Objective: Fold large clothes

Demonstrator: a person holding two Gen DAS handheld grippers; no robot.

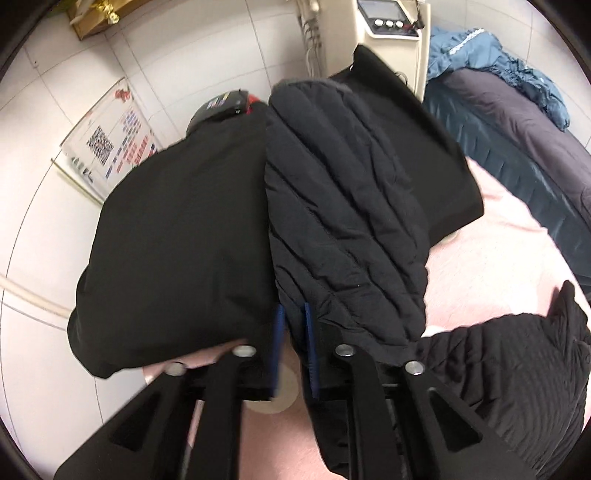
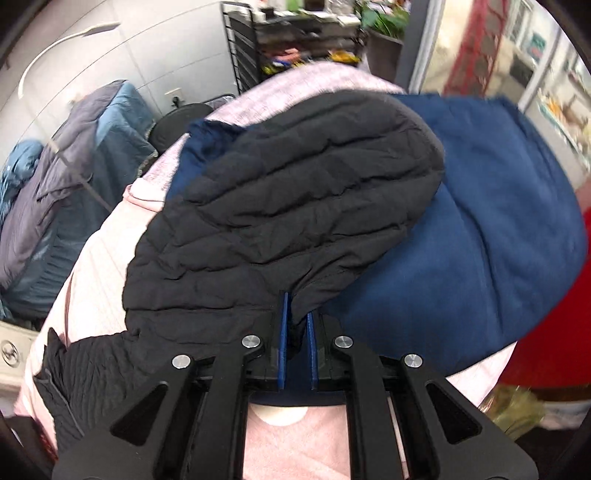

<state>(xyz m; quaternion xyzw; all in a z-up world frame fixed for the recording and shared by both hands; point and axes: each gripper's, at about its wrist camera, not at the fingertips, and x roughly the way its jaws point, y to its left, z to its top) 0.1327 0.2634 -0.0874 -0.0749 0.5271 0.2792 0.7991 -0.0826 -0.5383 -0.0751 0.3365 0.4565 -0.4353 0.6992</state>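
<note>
A black quilted jacket (image 1: 343,206) hangs in folds above the pink sheet (image 1: 498,251). My left gripper (image 1: 291,314) is shut on its edge, the fabric pinched between the blue pads (image 1: 279,332). In the right wrist view the same jacket (image 2: 288,206) bulges up in front of my right gripper (image 2: 297,306), which is shut on another bit of its edge. A ribbed black stretch of cloth (image 2: 92,369) trails onto the sheet (image 2: 92,266) at the lower left, and it also shows at the lower right of the left wrist view (image 1: 509,376).
A smooth black garment (image 1: 177,240) lies left of the jacket. A navy fleece garment (image 2: 480,221) lies on the pink sheet behind it. A dark bed with a blue jacket (image 1: 498,62) stands beside, and a white machine (image 1: 388,33) against the tiled wall. Shelves (image 2: 295,48) stand farther back.
</note>
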